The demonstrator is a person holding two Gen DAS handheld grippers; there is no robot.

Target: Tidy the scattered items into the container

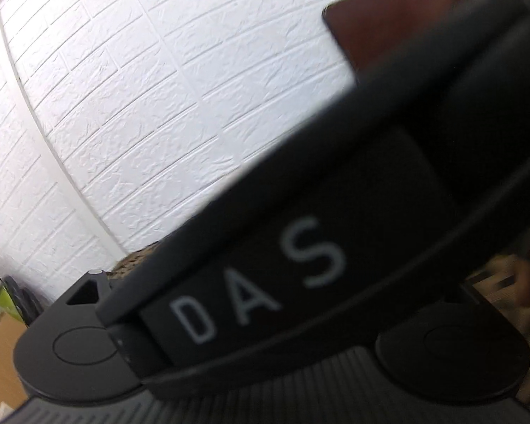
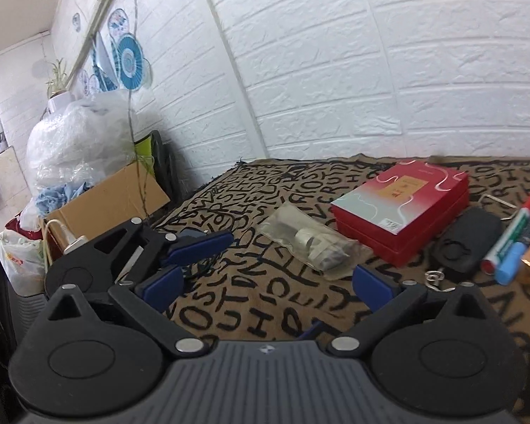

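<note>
Right hand-held gripper (image 2: 268, 291) spread wide, clear packet (image 2: 309, 243) just beyond, red box (image 2: 402, 208) farther

Glossy red box (image 2: 402, 208), woven cloth (image 2: 265, 304)

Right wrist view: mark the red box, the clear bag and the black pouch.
red box (image 2: 402, 190), right wrist view, lid top
clear bag (image 2: 309, 240), right wrist view, middle
black pouch (image 2: 471, 236), right wrist view, top face

ahead of the right gripper (image 2: 270, 288) on the lettered cloth lie a clear packet (image 2: 309, 243), a closed red box (image 2: 402, 205), a black pouch (image 2: 468, 243) and markers (image 2: 508, 236).
</note>
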